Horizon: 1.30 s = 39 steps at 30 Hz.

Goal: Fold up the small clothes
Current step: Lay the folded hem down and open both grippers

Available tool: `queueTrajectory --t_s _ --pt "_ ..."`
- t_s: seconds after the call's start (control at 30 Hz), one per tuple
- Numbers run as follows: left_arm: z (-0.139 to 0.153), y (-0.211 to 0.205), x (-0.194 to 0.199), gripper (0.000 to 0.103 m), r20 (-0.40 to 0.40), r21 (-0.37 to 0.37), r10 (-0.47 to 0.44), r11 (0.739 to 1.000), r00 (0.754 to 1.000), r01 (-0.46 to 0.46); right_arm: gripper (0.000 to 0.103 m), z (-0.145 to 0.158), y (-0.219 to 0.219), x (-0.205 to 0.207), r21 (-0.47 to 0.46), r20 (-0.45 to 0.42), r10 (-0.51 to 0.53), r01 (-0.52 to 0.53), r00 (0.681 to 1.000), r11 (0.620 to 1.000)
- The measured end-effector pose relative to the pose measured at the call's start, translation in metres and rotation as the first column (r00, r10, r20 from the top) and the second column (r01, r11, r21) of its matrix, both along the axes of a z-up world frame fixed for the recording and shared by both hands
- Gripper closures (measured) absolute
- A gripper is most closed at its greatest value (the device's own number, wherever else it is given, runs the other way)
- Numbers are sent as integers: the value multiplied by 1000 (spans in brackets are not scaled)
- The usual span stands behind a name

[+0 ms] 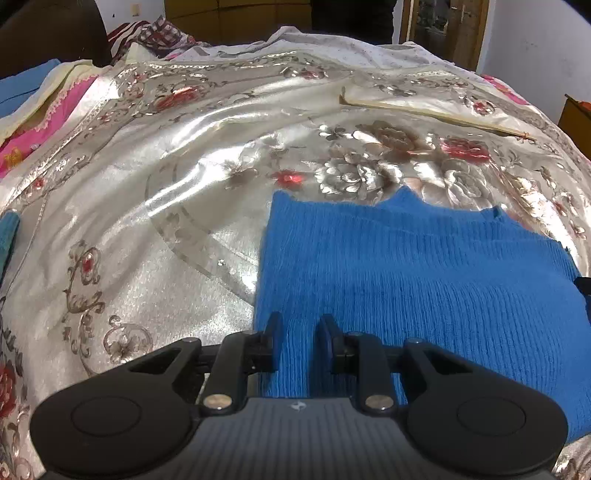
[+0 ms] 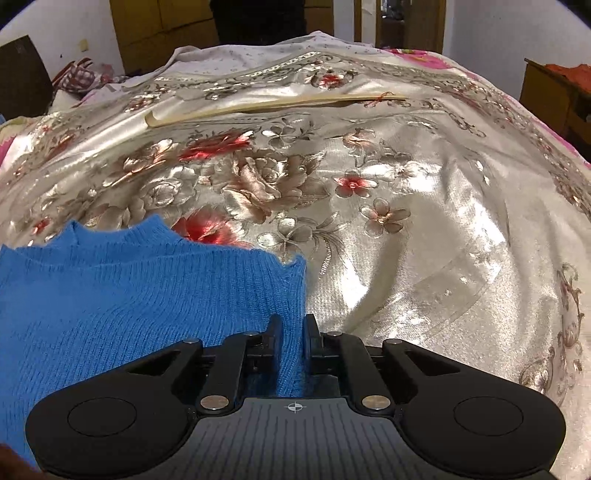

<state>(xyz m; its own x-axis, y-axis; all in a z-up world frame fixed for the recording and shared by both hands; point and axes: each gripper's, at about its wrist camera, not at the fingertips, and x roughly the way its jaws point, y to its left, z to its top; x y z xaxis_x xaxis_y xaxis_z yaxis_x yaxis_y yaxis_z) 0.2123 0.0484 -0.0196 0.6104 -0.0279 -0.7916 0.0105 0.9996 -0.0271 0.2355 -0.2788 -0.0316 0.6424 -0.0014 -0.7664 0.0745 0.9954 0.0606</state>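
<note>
Blue knit sweater (image 1: 424, 280) | flat on satin bedspread (image 1: 166, 206) | both tongs pinching its near edge

A blue knitted garment (image 1: 424, 280) is seen spread flat on a shiny floral bedcover (image 1: 177, 192), filling the lower right of the view. The left gripper (image 1: 299, 332) is positioned at the garment's near left corner, with a strip of blue knit lying between its narrowly parted fingers. Pink fabric (image 1: 48, 118) is seen at the bed's far left edge, and a wooden door (image 1: 443, 26) is visible beyond.
</note>
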Motion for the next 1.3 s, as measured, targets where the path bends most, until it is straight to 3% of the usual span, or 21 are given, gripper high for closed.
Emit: queueTrajectory --t_s 0.17,0.47,0.67,0.93,1.03,1.13,1.3 --pt "3 2 -1 72 -13 -14 12 1000 1000 -13 87 7 -2 -3 7 2 -11 11 1000 1000" --pt "12 0 -11 72 -11 -23 12 1000 1000 -12 86 35 12 -35 -9 97 41 -41 994 999" --pt "7 -4 -14 72 -20 8 3 1000 1000 -3 86 8 27 -33 -26 -5 85 -85 996 996" --pt "18 -7 -25 73 -11 -13 -5 1000 1000 5 86 25 24 -46 -6 40 81 -81 996 997" --pt "22 -13 -30 73 -10 -23 -29 999 1000 29 86 21 25 -50 -11 20 95 -95 995 995" --pt "17 -19 -30 72 -31 3 -39 999 999 39 86 10 22 -48 5 -16 80 -80 997 997" --pt "17 -22 -30 72 -50 17 -24 1000 998 25 85 19 14 -55 51 4 62 -62 998 997"
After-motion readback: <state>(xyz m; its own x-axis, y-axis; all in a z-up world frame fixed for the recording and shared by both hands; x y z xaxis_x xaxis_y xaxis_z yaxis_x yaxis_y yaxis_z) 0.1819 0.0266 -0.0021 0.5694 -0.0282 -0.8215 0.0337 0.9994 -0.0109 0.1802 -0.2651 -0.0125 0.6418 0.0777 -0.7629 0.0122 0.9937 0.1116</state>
